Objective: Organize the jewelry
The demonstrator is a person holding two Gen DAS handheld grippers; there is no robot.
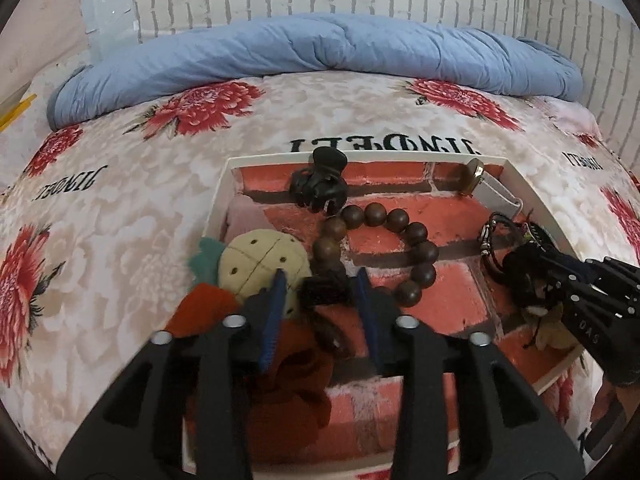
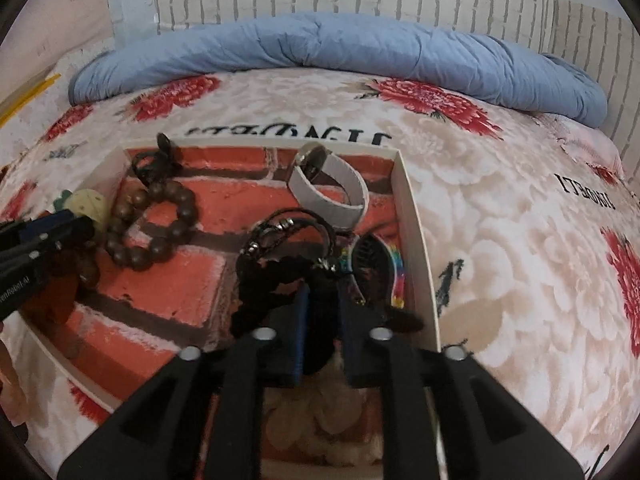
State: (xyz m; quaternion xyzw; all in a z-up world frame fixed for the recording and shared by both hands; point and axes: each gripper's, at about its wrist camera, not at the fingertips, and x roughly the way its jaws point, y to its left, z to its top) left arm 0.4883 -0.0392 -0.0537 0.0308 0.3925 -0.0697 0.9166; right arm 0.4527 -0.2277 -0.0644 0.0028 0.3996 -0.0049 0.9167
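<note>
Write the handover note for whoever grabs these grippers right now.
Left gripper: fingers apart around a dark tuft beside the bead bracelet, not clamping it.
Right gripper: fingers around a black cord bundle; grip unclear.
Done: bead bracelet, hair clip, watch and pineapple charm lie in the box.
Left: probably just back both grippers out.
</note>
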